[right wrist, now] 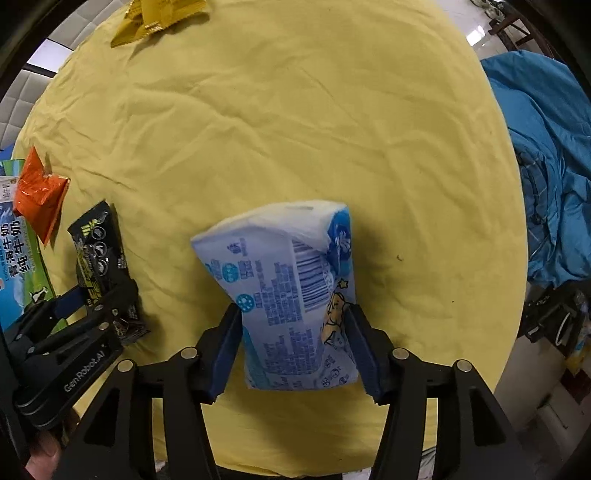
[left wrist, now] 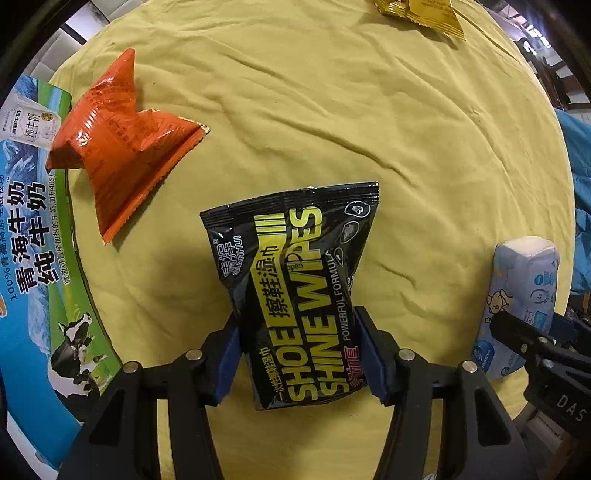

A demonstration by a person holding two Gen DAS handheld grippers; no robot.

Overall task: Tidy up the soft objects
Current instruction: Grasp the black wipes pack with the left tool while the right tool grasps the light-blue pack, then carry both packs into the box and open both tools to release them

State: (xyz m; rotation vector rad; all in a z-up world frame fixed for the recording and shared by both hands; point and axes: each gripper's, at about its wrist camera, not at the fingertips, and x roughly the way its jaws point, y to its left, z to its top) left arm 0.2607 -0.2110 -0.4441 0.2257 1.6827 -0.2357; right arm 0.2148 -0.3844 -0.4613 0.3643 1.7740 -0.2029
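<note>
Yellow cloth [right wrist: 295,122] centre bare; orange packet [left wrist: 118,147] left, gold packet [right wrist: 159,14] far edge.

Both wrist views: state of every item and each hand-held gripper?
Left hand-held gripper, shut on the shoe wipes pack.
Right hand-held gripper, shut on the tissue pack.
Shoe wipes pack, sealed, pinched at the waist.
Tissue pack, pinched between both pads.
Orange packet, loose, crumpled, lying on the yellow cloth.
Gold packet, loose at the far edge.
</note>
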